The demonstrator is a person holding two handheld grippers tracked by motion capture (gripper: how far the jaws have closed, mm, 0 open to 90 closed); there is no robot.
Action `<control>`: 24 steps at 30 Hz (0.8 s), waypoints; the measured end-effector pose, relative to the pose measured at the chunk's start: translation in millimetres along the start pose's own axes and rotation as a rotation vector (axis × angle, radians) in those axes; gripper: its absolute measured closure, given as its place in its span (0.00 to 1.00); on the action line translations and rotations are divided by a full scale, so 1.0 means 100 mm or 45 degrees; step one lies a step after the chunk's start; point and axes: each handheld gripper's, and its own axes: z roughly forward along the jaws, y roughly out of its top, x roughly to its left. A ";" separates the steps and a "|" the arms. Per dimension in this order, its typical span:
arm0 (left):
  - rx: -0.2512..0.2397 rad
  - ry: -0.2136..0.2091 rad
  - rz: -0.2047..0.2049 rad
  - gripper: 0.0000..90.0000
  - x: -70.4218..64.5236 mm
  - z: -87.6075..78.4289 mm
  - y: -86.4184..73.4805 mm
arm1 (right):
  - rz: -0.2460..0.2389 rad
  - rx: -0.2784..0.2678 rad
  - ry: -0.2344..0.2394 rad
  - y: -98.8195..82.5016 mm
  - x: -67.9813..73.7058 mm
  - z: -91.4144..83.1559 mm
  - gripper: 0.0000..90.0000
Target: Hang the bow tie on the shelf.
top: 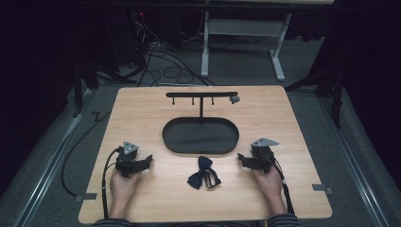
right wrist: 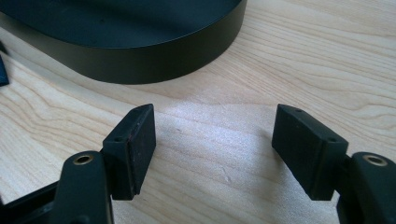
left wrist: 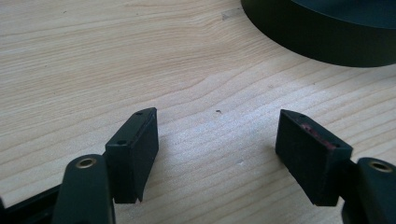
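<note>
Both jaws spread wide and empty, the left gripper (top: 150, 160) and right gripper (top: 239, 158) rest on the desk (top: 142, 118), flanking a dark bow tie (top: 203, 173) before the black stand's tray (top: 200, 135); a low, centred pinch at the knot looks wisest, with open wood all around.

A pale wooden desk (top: 142, 113) with rounded corners sits lit in the middle of a dark room, its grain running across. Grey carpeted floor (top: 42, 165) surrounds it. Black cables (top: 165, 71) sprawl over the floor behind, beside a white table frame (top: 241, 28) on two legs. Metal rails (top: 352, 161) run along either side, and everything beyond drops into shadow
</note>
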 end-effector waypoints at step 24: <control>0.005 0.000 0.006 0.33 0.00 0.00 0.00 | -0.036 -0.005 0.036 0.00 -0.01 0.00 0.41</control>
